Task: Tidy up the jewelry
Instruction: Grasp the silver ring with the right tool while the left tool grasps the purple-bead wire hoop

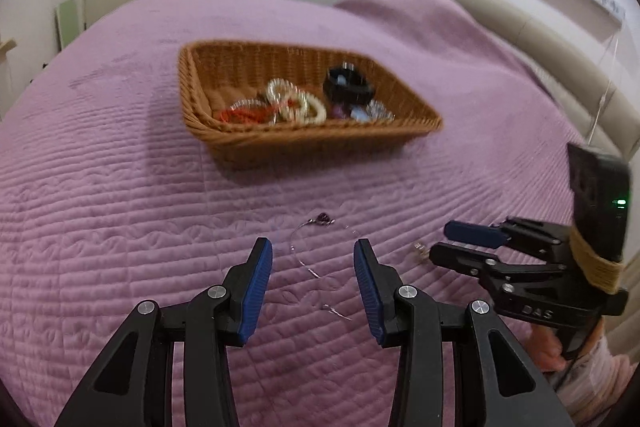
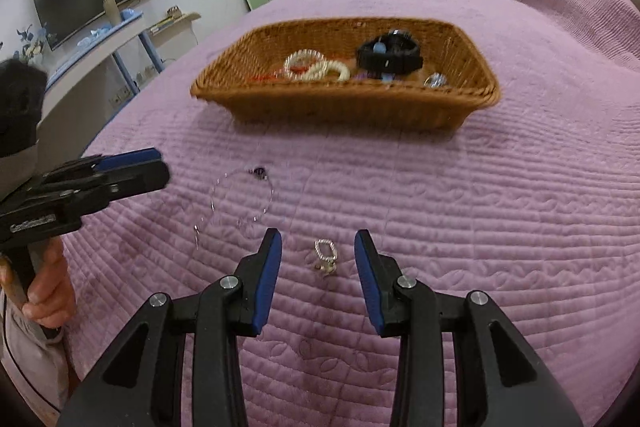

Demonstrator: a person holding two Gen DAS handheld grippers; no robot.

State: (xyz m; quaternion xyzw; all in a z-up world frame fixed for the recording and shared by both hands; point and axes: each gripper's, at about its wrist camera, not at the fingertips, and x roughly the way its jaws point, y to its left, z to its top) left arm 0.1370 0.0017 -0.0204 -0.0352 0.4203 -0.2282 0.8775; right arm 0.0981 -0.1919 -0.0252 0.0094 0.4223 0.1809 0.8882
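I held both grippers over the bedspread (image 2: 480, 227), short of the wicker basket (image 2: 344, 107). The left gripper (image 1: 313, 267) stood half open and empty over the thin chain necklace (image 1: 316, 223). The right gripper (image 2: 318, 267), likewise empty, bracketed the small beaded ring (image 2: 325, 251). Step in hand: pickup approach. The next move required lowering, then closing.

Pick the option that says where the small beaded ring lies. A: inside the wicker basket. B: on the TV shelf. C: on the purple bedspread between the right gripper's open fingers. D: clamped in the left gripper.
C: the beaded ring lies on the bedspread, framed by the open right gripper, short of the basket.
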